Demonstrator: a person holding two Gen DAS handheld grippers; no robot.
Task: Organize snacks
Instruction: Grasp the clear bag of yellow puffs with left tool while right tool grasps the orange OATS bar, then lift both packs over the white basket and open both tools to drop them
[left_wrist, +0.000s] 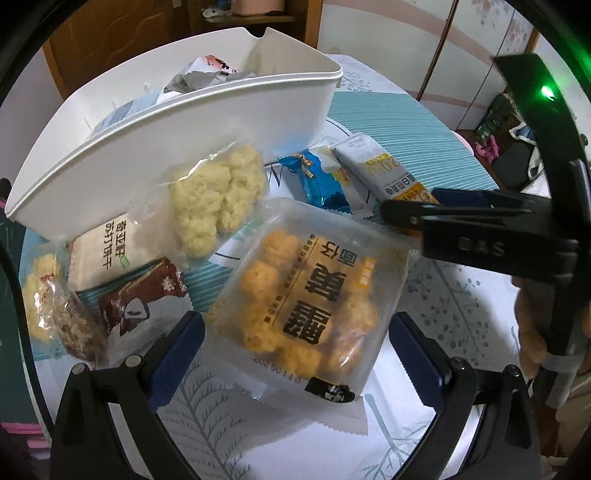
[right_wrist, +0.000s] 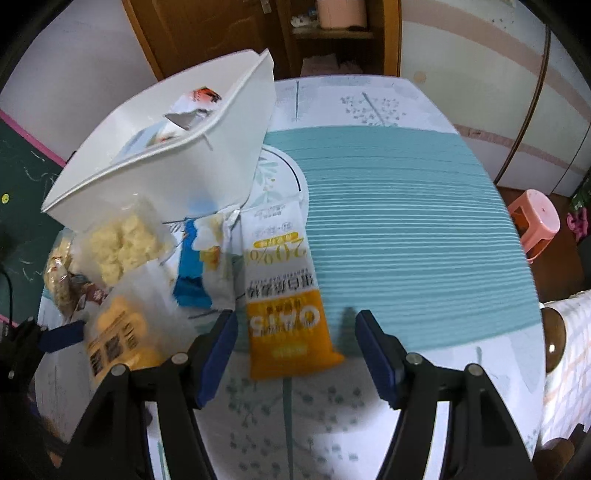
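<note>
A white storage bin (left_wrist: 207, 122) stands on the table and holds a few snack packs; it also shows in the right wrist view (right_wrist: 177, 166). Loose snacks lie in front of it. My left gripper (left_wrist: 295, 350) is open, its fingers either side of a clear pack of orange puffs (left_wrist: 310, 295). A pale yellow cake pack (left_wrist: 218, 195) leans on the bin. My right gripper (right_wrist: 295, 354) is open around the near end of a white-and-orange oat bar pack (right_wrist: 284, 291), also in the left wrist view (left_wrist: 384, 173). A blue pack (right_wrist: 199, 266) lies beside it.
At the left lie a soda cracker pack (left_wrist: 107, 251), a brown-and-white pack (left_wrist: 144, 299) and a floss cake pack (left_wrist: 55, 302). The teal striped tablecloth (right_wrist: 406, 229) stretches right. A pink stool (right_wrist: 535, 218) stands beyond the table edge.
</note>
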